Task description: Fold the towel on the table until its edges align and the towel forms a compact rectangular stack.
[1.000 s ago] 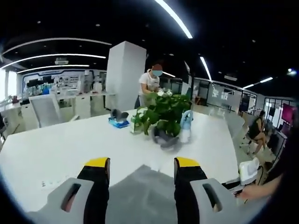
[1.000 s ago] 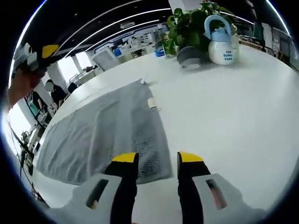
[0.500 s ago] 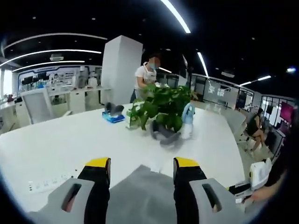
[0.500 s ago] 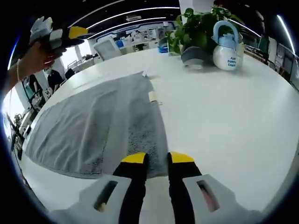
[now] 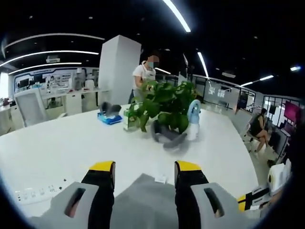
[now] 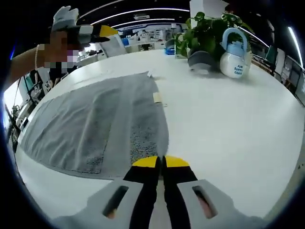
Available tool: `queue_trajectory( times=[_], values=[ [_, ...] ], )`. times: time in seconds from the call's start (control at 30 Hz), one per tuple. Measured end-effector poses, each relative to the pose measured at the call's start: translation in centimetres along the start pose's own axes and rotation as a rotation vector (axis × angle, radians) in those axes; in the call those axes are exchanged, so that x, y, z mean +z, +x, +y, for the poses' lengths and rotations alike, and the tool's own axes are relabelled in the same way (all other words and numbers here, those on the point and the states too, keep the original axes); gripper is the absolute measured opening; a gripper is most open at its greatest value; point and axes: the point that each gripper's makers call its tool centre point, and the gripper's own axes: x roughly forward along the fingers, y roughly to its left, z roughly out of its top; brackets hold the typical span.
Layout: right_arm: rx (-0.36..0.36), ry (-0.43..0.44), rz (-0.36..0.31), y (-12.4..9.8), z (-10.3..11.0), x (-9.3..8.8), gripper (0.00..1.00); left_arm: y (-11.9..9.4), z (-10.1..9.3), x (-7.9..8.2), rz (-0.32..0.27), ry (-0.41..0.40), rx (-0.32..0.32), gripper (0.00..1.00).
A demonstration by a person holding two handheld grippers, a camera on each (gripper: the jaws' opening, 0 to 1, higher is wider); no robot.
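Right gripper view: right tool [image 6: 160,162] clenched on towel [image 6: 90,129] edge, plant [image 6: 202,28] and kettle [image 6: 235,59] well beyond.

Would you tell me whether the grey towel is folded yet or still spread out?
Spread out: the grey terry towel lies flat in one layer on the white table, with the right claw shut on its near edge.

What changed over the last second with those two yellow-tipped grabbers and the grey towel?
The right gripper closed its jaws from wide apart to shut, at the towel's near edge. The left gripper kept its jaws open, above the towel's far end. The towel stayed flat and the plant and kettle stayed put.
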Motion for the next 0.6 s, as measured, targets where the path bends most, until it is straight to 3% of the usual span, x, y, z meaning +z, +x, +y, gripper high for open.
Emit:
queue_trajectory(
  times=[0.07,0.2,0.33,0.6],
  values=[
    [-0.003,0.008,0.003,0.1,-0.1,0.0,0.0,0.7,0.1,-0.6,0.009,-0.006,0.0,0.46],
    [0.005,0.025,0.0,0.1,-0.2,0.0,0.0,2.3,0.7,-1.2,-0.018,0.017,0.025,0.31],
    [0.003,0.027,-0.001,0.1,-0.2,-0.1,0.0,4.3,1.1,-2.0,-0.027,0.001,0.028,0.31],
    [0.006,0.045,-0.005,0.2,-0.3,-0.1,0.0,7.8,1.0,-5.8,0.05,0.047,-0.006,0.26]
  ],
)
